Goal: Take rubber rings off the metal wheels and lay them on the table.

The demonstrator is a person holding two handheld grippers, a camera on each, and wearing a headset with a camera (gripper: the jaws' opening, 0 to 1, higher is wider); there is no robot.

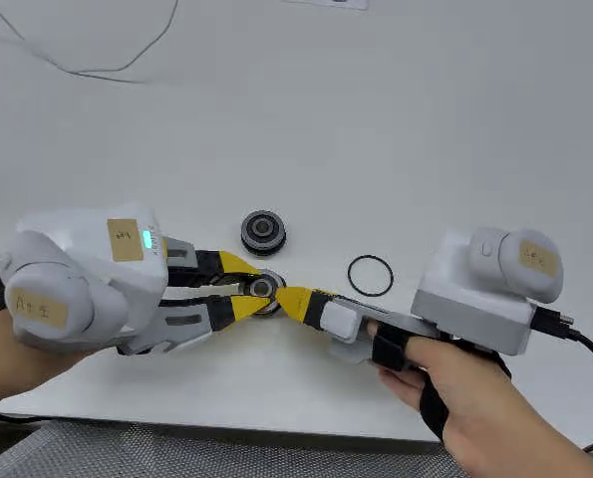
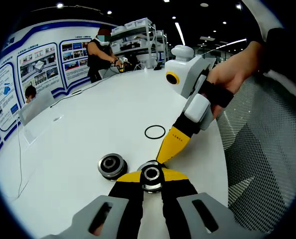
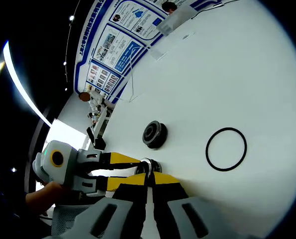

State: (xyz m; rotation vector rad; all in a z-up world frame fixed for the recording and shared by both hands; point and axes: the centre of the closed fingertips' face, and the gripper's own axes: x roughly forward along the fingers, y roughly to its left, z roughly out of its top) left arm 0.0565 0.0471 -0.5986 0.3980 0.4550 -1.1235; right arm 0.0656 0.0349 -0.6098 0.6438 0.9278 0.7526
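Head view: I'm clamping a wheel (image 1: pixel 265 289) in my left claw (image 1: pixel 254 287) and poking my right claw (image 1: pixel 286 297) at its rim. One loose ring (image 1: pixel 370 276) is already lying flat on the table (image 1: pixel 426 149) nearby, with a second wheel (image 1: pixel 263 231) sitting behind.

Left gripper view: the jaws are hugging the wheel on both sides.

Right gripper view: the jaws are sitting almost together at the wheel's edge, and I can't tell if they're pinching rubber yet.

So I'm guessing I'm mid-peel here. Next I'm needing a firm nip on the rubber, then a sideways pull with the left holding hard.
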